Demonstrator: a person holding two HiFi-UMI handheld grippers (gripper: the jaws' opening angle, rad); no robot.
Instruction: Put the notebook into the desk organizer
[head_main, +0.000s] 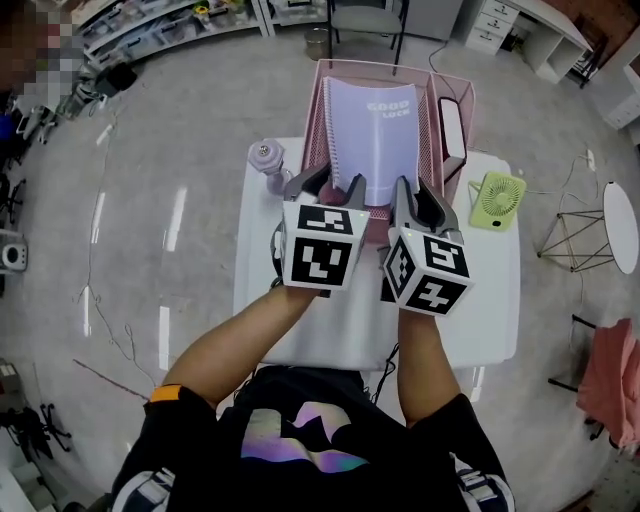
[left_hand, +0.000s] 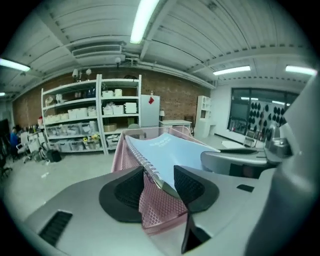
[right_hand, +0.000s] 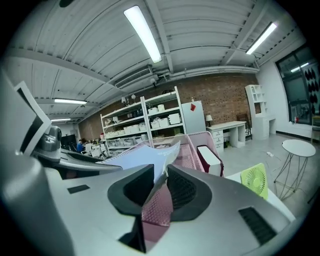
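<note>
A pale blue spiral notebook (head_main: 372, 140) lies tilted in the pink mesh desk organizer (head_main: 318, 120), its near edge at the organizer's front rim. My left gripper (head_main: 338, 186) is at the notebook's near left corner. In the left gripper view the spiral edge (left_hand: 150, 172) runs between the jaws of the left gripper (left_hand: 159, 182), which stand apart and do not clamp it. My right gripper (head_main: 414, 192) is at the near right corner. In the right gripper view the notebook's corner (right_hand: 161, 172) sits in the narrow gap of the right gripper (right_hand: 159, 184), with a slim gap beside it.
The organizer stands at the far side of a white table (head_main: 480, 300). A purple bottle (head_main: 267, 160) is at its left, a green fan (head_main: 497, 198) at its right. A white-topped dark box (head_main: 452, 125) fills the organizer's right compartment. A round white side table (head_main: 622, 225) stands off right.
</note>
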